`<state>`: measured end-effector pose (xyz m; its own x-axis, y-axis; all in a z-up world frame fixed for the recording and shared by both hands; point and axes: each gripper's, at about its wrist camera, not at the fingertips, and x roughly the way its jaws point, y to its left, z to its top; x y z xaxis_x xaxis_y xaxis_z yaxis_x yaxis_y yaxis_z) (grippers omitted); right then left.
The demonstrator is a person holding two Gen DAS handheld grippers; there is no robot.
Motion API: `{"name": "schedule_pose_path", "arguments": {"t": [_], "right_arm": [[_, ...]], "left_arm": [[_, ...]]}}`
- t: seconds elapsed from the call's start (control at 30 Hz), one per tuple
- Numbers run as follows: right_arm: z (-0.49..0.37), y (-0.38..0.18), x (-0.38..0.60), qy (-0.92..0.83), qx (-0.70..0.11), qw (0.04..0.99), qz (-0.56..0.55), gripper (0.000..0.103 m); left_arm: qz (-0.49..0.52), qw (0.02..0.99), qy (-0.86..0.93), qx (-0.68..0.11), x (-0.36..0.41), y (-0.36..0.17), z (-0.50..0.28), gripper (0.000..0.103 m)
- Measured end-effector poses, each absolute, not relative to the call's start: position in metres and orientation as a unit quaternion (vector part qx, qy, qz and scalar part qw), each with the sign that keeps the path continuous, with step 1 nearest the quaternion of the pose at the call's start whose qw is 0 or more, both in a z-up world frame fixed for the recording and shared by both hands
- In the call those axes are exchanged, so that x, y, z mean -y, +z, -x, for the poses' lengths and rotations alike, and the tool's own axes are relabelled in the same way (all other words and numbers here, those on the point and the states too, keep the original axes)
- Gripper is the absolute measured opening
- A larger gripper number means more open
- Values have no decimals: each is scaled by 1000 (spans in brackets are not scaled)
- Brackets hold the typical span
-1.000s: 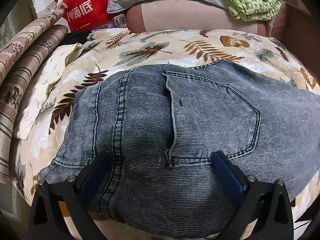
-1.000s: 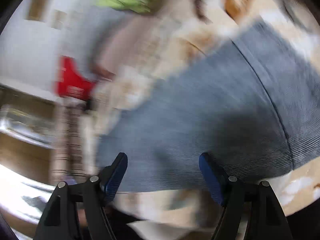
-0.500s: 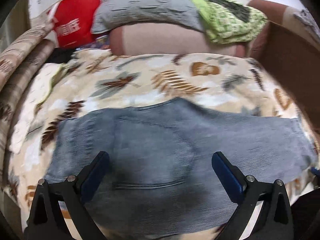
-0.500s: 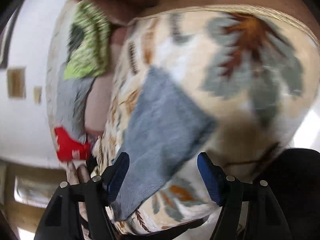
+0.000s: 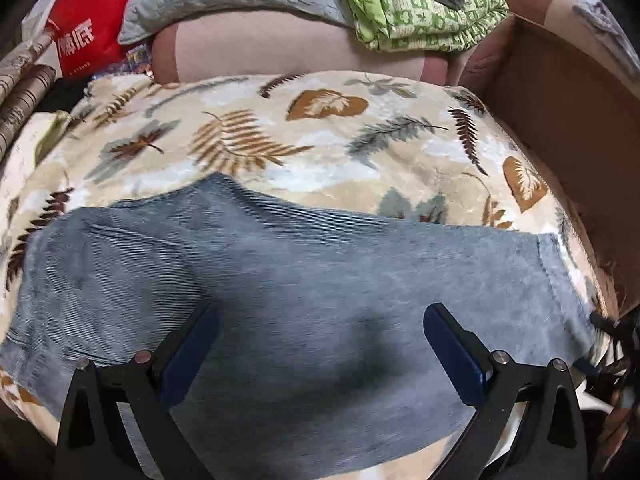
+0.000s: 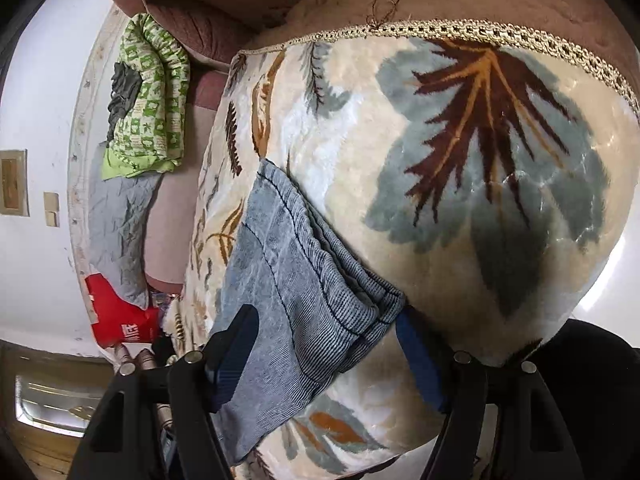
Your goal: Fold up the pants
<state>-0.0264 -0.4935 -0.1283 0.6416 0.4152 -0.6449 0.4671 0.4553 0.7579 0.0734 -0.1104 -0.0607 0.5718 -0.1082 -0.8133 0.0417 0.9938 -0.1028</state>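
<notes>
left gripper (image 5: 320, 336): spread wide, empty, over pants (image 5: 320, 280) | right gripper (image 6: 328, 344): spread, hem corner between jaws, ungripped | pants flat on blanket (image 5: 320, 152)

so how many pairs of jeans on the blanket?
1. The jeans lie flat across the near part of the leaf-print blanket, legs stacked, hem at one end. Others may lie outside view.
</notes>
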Motion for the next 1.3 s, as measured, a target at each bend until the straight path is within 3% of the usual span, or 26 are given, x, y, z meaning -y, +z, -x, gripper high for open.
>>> {"name": "schedule_pose_path", "arguments": {"t": [0.13, 0.23, 0.53, 1.3], "right_arm": [[24, -128, 491, -21, -428, 746, -511, 75], [22, -128, 491, -20, -430, 743, -513, 75], [18, -127, 488, -21, -436, 744, -506, 80], [29, -136, 500, -3, -415, 713, -565, 80]], "left_arm": [[1, 881, -47, -470, 141, -75, -86, 102], [-75, 848, -36, -523, 162, -119, -97, 103], [-69, 860, -42, -504, 160, -116, -94, 103], [-43, 861, -45, -504, 161, -100, -93, 103]]}}
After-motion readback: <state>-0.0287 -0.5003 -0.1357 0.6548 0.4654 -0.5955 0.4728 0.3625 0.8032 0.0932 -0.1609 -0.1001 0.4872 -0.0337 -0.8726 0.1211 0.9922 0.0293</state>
